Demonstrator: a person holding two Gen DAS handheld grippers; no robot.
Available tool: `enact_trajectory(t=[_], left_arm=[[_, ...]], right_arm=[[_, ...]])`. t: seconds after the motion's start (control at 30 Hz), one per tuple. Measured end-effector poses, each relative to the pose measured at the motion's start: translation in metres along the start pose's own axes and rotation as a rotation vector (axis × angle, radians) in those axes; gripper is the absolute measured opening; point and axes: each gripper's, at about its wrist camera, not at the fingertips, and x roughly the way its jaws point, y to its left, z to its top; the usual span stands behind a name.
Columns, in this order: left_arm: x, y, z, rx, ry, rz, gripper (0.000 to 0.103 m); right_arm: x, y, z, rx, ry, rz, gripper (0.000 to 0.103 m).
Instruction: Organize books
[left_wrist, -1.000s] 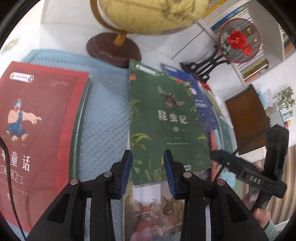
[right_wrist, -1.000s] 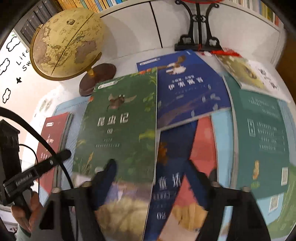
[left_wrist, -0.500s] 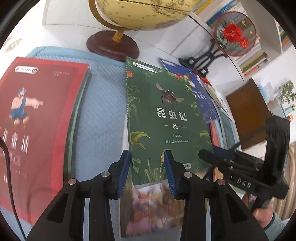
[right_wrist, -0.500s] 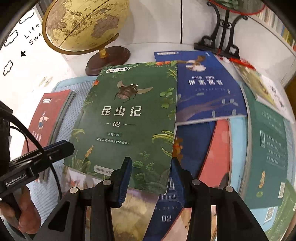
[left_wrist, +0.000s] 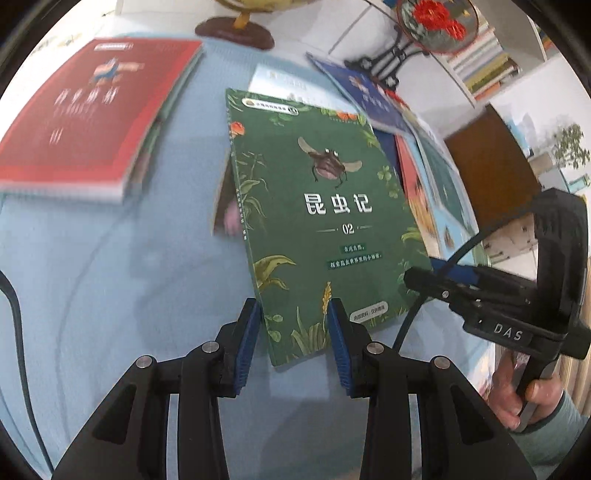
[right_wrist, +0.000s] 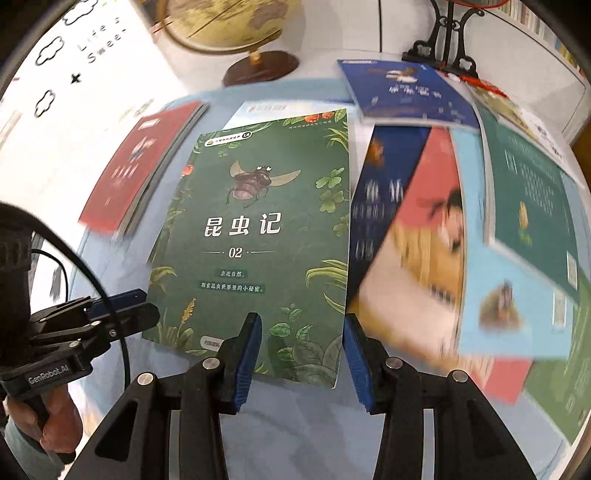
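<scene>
The thin green paperback w/ a beetle on its cover (left_wrist: 325, 221) is being carried across the pale blue quilted mat (left_wrist: 110, 295), held at its near edge by both tools; vs. a second ago it is now sitting clear of the spread of other books, closer to the red paperback stack (left_wrist: 92, 110) at the left, and the books that were under it are being uncovered — a white-and-blue cover (right_wrist: 266, 109) is peeking out past its far edge. The left gripper (left_wrist: 293, 334) is being kept narrowly parted, approx. the same gap as before, w/ the book's near left corner lying between the blue pads (left_wrist: 251, 339); whether it is actually pinched can't be told from this view. The right gripper (right_wrist: 301, 354) has just been closing and then easing a little, its jaws now partly open astride the near right corner, again w/o a clear clamp being visible. Background blur in both views is suggesting the move is still being made. Judged from this, the green book is being pulled out of the scattered pile (right_wrist: 424, 221) at the right and is likely being taken toward the red stack; the blue paperback (right_wrist: 406, 92), the teal one (right_wrist: 535, 199) etc. are still left to be sorted.
</scene>
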Motion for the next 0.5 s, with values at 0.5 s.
enact_trajectory(t=[0.5], left_arm=[[0.02,-0.107,-0.126,-0.048,0.08,0.002,0.033]], right_arm=[[-0.043,-0.062,-0.129,-0.127,0.082,0.043,0.051]])
